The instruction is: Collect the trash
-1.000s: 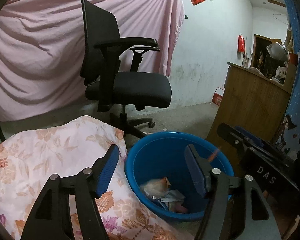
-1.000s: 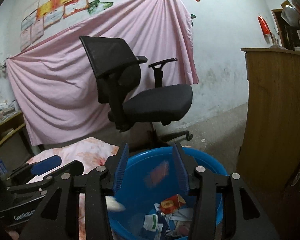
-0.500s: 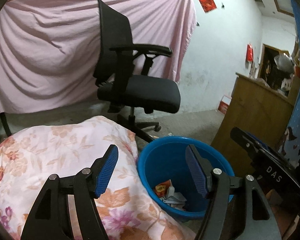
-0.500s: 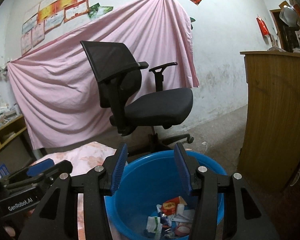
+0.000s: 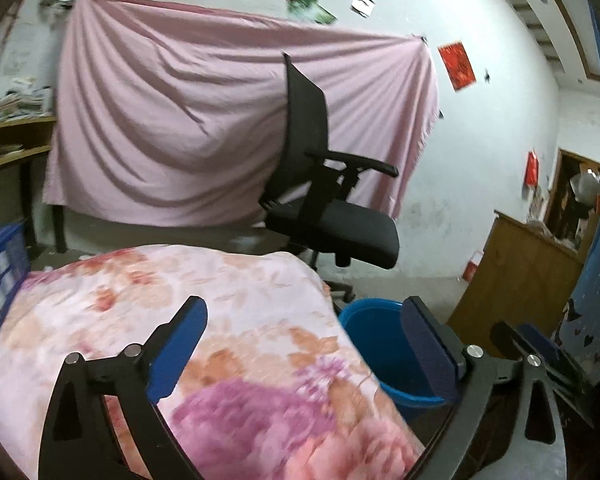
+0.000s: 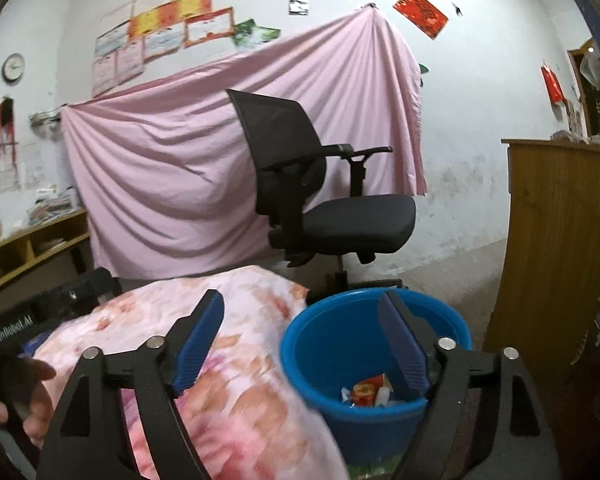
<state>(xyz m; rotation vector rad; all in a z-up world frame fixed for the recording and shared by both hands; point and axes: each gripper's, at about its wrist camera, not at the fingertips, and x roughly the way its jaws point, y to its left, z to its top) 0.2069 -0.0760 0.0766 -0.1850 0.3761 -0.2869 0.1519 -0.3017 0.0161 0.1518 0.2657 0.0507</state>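
Blue ribbed fingers [image 6: 400,344] of both grippers spread, opening and empty, above round plastic bucket [image 6: 320,344].

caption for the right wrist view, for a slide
Right gripper, jaws opening and empty, above floral quilt and blue bin holding trash.

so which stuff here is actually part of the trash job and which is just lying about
Part of the job:
- blue bucket
- wrappers inside it
- left gripper, jaws opening, empty
- right gripper, jaws opening, empty

Just lying about:
- floral quilt
- office chair
- pink sheet
- wooden cabinet
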